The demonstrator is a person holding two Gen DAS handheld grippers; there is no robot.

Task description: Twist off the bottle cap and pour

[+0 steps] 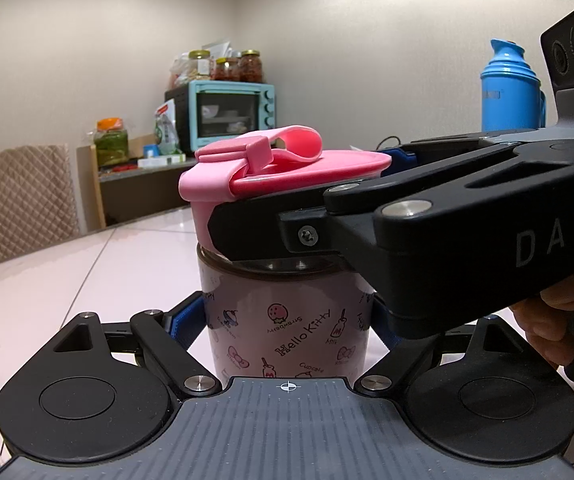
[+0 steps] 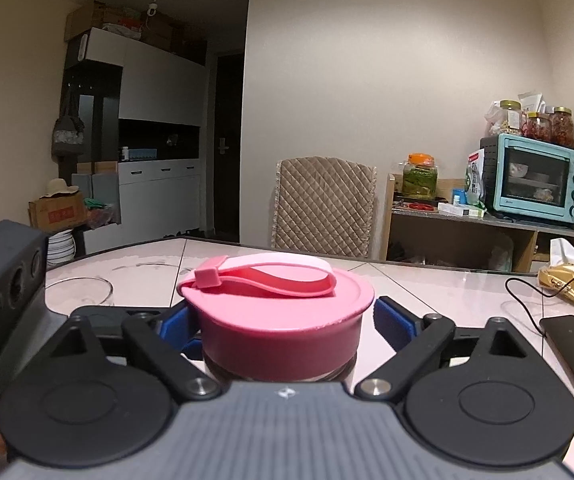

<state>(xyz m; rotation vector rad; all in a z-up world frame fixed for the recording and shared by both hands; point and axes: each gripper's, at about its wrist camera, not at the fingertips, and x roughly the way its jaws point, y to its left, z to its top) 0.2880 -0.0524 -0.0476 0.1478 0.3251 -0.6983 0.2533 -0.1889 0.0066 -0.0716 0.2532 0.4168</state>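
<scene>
- the bottle (image 1: 287, 320), a pink hello kitty one, stood upright on the tiled surface (image 1: 87, 272), close in front of both cameras.
- your left gripper (image 1: 287, 320) had its blue-padded fingers (image 1: 183, 326) on either side of the bottle's body, low down; they looked closed against it, though the right-hand contact was hidden behind the other tool.
- your right gripper (image 2: 285, 320) sat level with the pink cap (image 2: 279, 312), one blue pad (image 2: 175, 324) touching the cap's left side. the other pad (image 2: 393, 320) seemed to stand just clear of the cap's right edge, so i could not tell if the grip was fully made.
- the step in hand, as i judged it, was the unscrewing itself, with the cap not yet off.
- to do it well, you needed both pads squarely on the cap's wall, below its rim, before any twist.
- the soft carry strap (image 2: 271, 276) lay folded over the top; you were wise to stay under it, since it would flex and give no purchase.
- the lower hold had to be the firm one, or the bottle would simply turn with the cap.
- turning about the bottle's own axis, without pulling sideways, seemed safest, as a tall bottle held low could tip.
- the phone (image 2: 571, 348) and cable (image 2: 527, 292) lay to the right on the surface, worth sparing from any spill.
</scene>
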